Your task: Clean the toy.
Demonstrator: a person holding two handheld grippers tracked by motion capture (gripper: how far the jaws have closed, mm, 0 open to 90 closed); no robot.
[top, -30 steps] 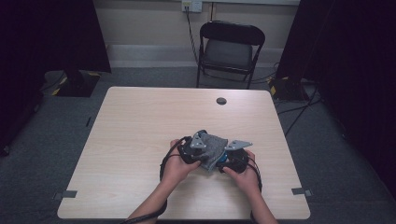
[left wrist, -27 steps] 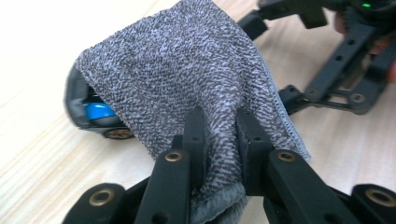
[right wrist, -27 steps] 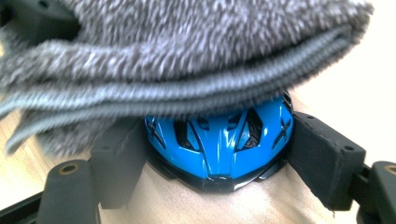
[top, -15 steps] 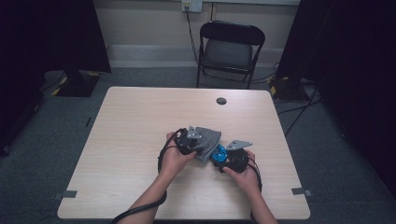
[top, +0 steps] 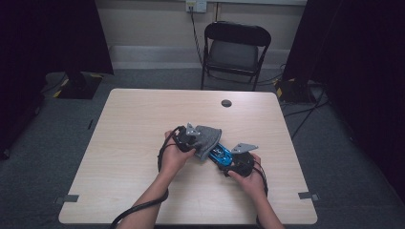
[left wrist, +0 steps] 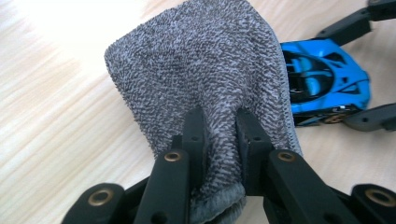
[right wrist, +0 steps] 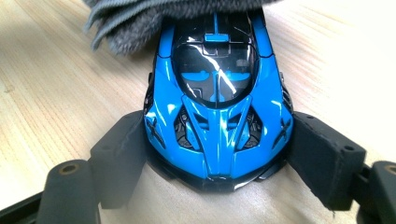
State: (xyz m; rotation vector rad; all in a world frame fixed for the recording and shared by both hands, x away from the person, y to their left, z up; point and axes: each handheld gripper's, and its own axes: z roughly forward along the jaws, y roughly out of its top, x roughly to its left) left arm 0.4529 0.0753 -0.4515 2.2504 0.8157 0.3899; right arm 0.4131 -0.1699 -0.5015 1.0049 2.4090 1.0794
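A pale wooden bench (top: 143, 143) took up the middle of the high view, with a dark folding chair (top: 234, 47) standing behind its far edge on the grey floor. A small dark round disc (top: 226, 103) lay on the bench near that far edge, well apart from the work. The person's two forearms came in from the near side, and the hands met a little right of the bench's centre.

The left hand-held gripper (top: 185, 139) was clamped almost fully together on a grey terry cloth (left wrist: 205, 70). In the left gripper view, its two black jaws pinched a fold of the cloth between them, and the rest of the cloth spread out ahead of the jaws, covering one end of the car.

The right hand-held gripper (top: 240, 160) held a small blue toy car (right wrist: 217, 107), its jaws standing wide and pressing on the car's two sides. In the right gripper view, the car lay along the jaws with its glossy roof up, and its far end was tucked under the edge of the cloth. The car sat low over the bench, just right of the cloth in the high view; whether its wheels touched the wood could not be told.
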